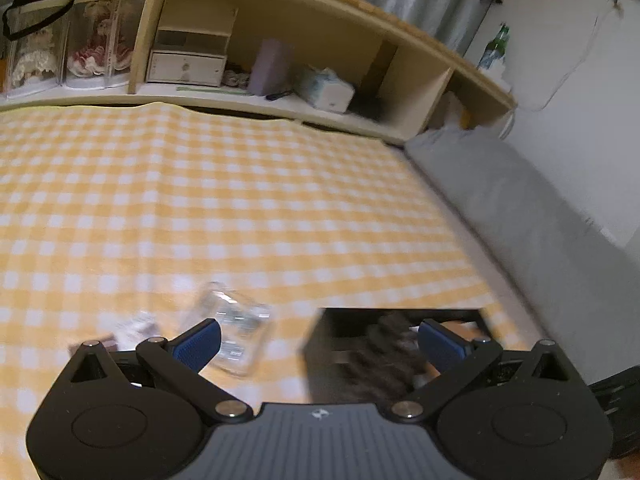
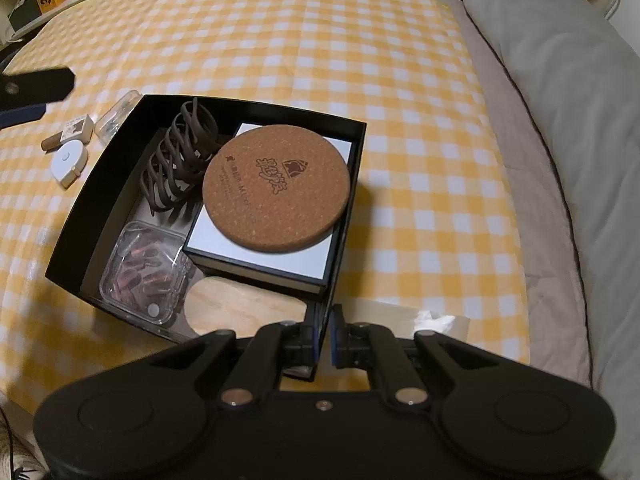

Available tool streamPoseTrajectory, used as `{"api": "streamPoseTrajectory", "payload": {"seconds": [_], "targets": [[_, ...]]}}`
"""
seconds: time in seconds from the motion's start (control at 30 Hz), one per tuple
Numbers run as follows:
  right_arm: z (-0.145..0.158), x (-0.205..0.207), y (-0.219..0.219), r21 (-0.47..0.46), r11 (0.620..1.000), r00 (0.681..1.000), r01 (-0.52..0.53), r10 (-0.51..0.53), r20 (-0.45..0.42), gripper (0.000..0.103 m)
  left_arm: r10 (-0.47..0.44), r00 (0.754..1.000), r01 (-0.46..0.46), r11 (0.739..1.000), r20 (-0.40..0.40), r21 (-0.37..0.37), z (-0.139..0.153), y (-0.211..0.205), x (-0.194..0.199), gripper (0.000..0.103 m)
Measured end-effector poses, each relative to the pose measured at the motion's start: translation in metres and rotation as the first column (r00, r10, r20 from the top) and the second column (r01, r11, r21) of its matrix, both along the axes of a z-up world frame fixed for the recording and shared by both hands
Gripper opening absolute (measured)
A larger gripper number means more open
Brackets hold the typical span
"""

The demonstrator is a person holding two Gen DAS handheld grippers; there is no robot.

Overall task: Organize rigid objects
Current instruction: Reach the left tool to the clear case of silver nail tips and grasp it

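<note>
My right gripper (image 2: 325, 342) is shut on the near wall of the black box (image 2: 96, 184), which lies on the yellow checked cloth. The box holds a brown claw clip (image 2: 176, 160), a cork coaster (image 2: 276, 188) on a white-topped box (image 2: 256, 256), a clear case (image 2: 144, 272) and a wooden disc (image 2: 240, 308). Left of the box lie a small clear case (image 2: 116, 114), a white block with a cork end (image 2: 74, 130) and a white round tape (image 2: 70, 160). My left gripper (image 1: 320, 344) is wide open above the blurred clear case (image 1: 236, 328) and the box (image 1: 360, 356), gripping nothing.
A wooden shelf (image 1: 280, 12) runs along the far edge of the cloth, holding boxed dolls (image 1: 68, 48), a small drawer unit (image 1: 188, 56) and a tissue pack (image 1: 326, 88). A grey pillow (image 2: 560, 92) lies along the right side. The left wrist view is motion-blurred.
</note>
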State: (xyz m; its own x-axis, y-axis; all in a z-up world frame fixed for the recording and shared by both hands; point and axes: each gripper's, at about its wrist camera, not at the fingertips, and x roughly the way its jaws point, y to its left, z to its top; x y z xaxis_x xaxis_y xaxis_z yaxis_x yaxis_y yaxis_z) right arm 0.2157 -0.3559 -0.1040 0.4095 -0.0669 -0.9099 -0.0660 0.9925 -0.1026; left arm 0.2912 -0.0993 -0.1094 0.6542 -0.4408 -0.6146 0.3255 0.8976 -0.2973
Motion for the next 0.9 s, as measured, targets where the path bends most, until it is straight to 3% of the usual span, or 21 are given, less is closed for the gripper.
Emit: {"api": "streamPoseTrajectory", "payload": {"seconds": [0.23, 0.4, 0.57, 0.67, 0.8, 0.9], "targets": [[0.000, 0.000, -0.001, 0.005, 1.000, 1.000, -0.005, 0.005, -0.001, 0.006, -0.089, 0.996, 0.087, 0.990, 0.012, 0.115, -0.031, 0.015, 0.035, 0.103], [0.000, 0.001, -0.002, 0.008, 1.000, 1.000, -0.001, 0.001, -0.002, 0.006, -0.145, 0.989, 0.136, 0.969, 0.031, 0.205, -0.048, 0.006, 0.056, 0.103], [0.000, 0.002, -0.001, 0.007, 1.000, 1.000, 0.014, -0.014, -0.001, 0.005, -0.169, 0.986, 0.160, 0.942, 0.002, 0.296, -0.067, -0.007, 0.067, 0.103], [-0.001, 0.004, -0.002, 0.008, 1.000, 1.000, 0.023, -0.023, 0.012, 0.005, -0.150, 0.989, 0.144, 0.940, -0.004, 0.308, -0.073, -0.005, 0.073, 0.102], [-0.004, 0.004, 0.002, -0.015, 1.000, 1.000, 0.017, -0.016, 0.020, 0.005, -0.172, 0.985, 0.160, 0.912, -0.003, 0.378, -0.082, -0.009, 0.078, 0.096], [-0.003, 0.005, 0.002, -0.010, 0.999, 0.999, 0.033, -0.032, 0.024, 0.006, -0.169, 0.986, 0.155, 0.916, 0.006, 0.370, -0.083, -0.008, 0.080, 0.095]]}}
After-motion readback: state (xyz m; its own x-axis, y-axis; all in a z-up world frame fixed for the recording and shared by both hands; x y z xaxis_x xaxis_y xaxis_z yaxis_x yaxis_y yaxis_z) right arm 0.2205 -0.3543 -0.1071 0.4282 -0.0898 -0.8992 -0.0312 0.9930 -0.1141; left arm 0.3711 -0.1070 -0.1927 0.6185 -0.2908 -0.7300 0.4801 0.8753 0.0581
